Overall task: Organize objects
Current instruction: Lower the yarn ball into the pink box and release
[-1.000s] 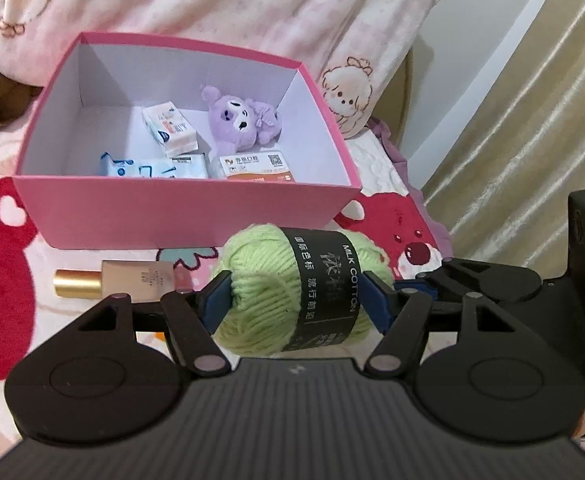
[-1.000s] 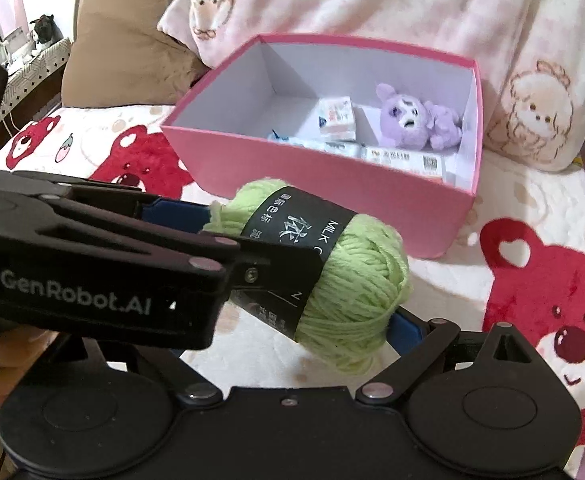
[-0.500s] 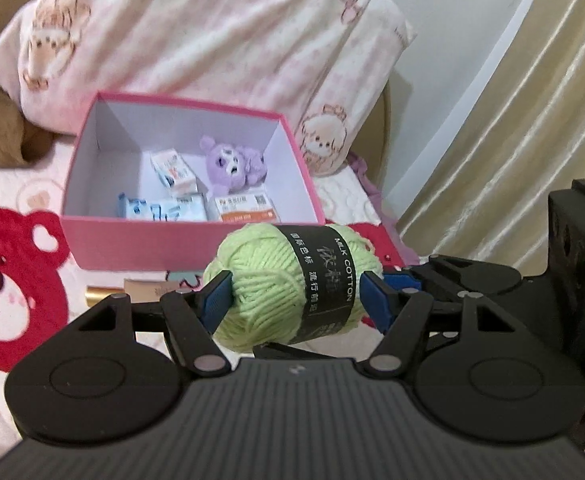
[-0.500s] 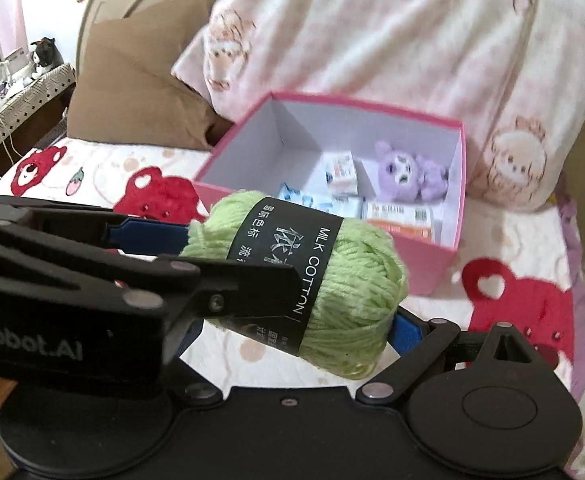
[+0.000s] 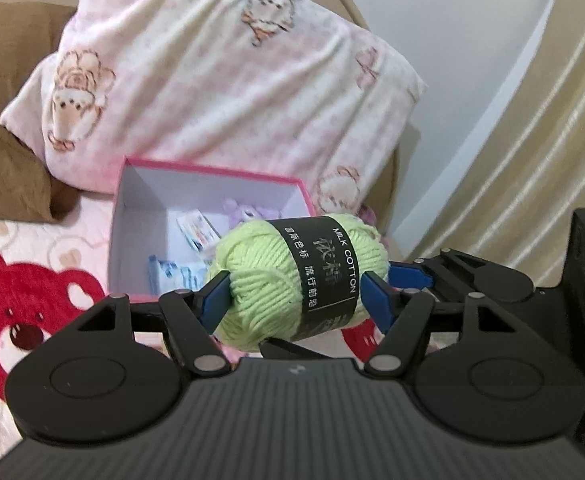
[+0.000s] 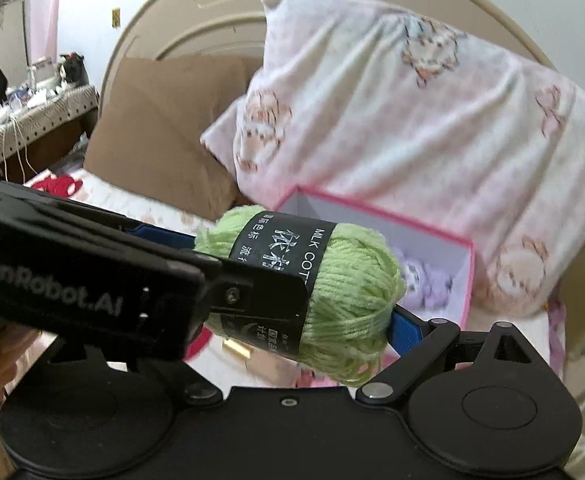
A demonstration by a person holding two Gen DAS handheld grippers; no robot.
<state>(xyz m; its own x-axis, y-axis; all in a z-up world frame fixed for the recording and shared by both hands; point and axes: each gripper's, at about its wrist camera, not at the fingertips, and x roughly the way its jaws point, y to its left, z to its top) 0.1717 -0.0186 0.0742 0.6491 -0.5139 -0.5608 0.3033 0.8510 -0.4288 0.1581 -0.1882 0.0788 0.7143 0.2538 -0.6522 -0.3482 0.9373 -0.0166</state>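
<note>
Yarn: your green yarn is in the air, above the bed and near of the box, not yet over the opening as far as you can judge.
Left gripper: your left gripper has its jaws closed on the two ends of the yarn, blue pads pressed into the wool.
Right gripper: your right gripper shows one blue pad against the right end of the yarn; the other finger is hidden behind the left gripper's body, so you cannot tell whether these jaws are clamped or just resting there.
Box: the pink box sits on the bed at the foot of the pink pillow, open at the top.
Done so far: a purple plush, a small carton and a blue-white packet already lie inside the box.
Left to do: the yarn has to go in; there looks to be bare floor at the far left of the box.
Next move: carry the yarn far and down past the near wall, then open the jaws low so it does not roll.
Unknown: other loose items on the bed cannot be judged; the grippers hide most of it.
Risk: the near box wall is close under the yarn and could be clipped.
</note>
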